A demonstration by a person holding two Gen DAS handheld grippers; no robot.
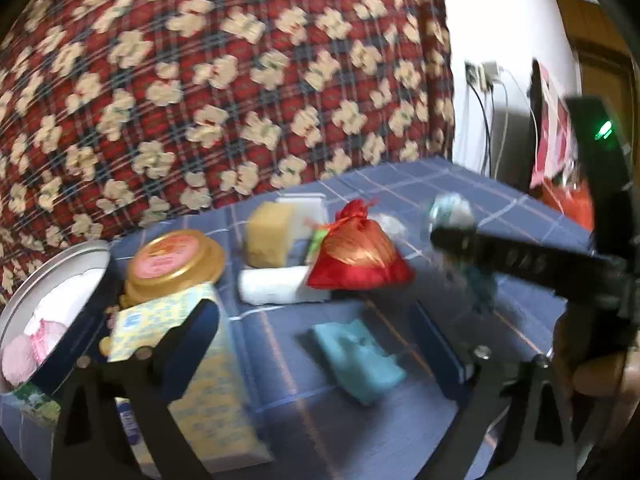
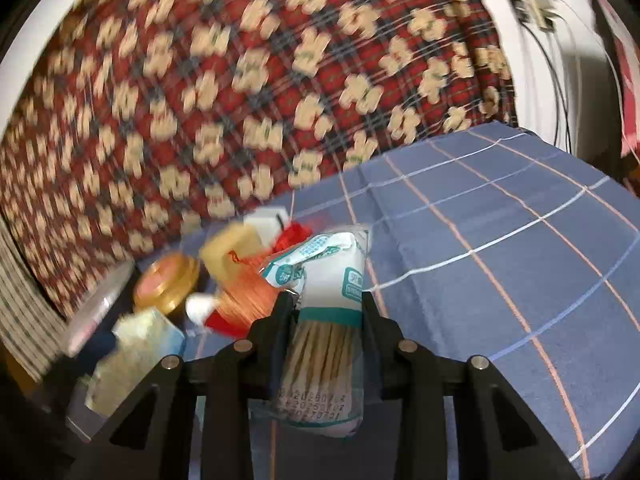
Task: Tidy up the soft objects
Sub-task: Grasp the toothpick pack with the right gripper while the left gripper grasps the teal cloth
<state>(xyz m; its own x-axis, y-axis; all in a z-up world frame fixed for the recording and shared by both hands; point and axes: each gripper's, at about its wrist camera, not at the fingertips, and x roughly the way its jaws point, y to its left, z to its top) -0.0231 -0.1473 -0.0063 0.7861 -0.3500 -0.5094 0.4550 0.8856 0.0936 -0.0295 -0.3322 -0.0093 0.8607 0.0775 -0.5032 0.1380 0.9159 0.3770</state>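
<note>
Two grippers work over a blue checked cloth (image 2: 500,240) spread before a red plaid backdrop with cream flowers (image 1: 220,80). In the right wrist view, the right gripper (image 2: 326,304) has its jaws drawn in against a clear packet of cotton swabs (image 2: 324,320), one finger on each side of the packet at its teal band, the white printed top sticking out past the fingertips and the wooden sticks running back between the fingers toward the camera. From the left wrist view that gripper (image 1: 452,236) reaches in from the right, raised above the cloth, with the packet (image 1: 452,208) blurred at its tip. The left gripper (image 1: 316,320) has its jaws spread wide and pinches nothing; a teal sponge (image 1: 356,356) lies flat on the cloth between its two fingers, apart from both. Beyond it sits a red drawstring pouch (image 1: 356,256), leaning on a white roll (image 1: 276,284), with a yellow sponge (image 1: 268,240) and a white block (image 1: 304,208) just behind. To the left stand a gold-lidded jar (image 1: 176,260), a yellow patterned box (image 1: 200,380) and a round tin (image 1: 52,296) holding pink and white soft things
</note>
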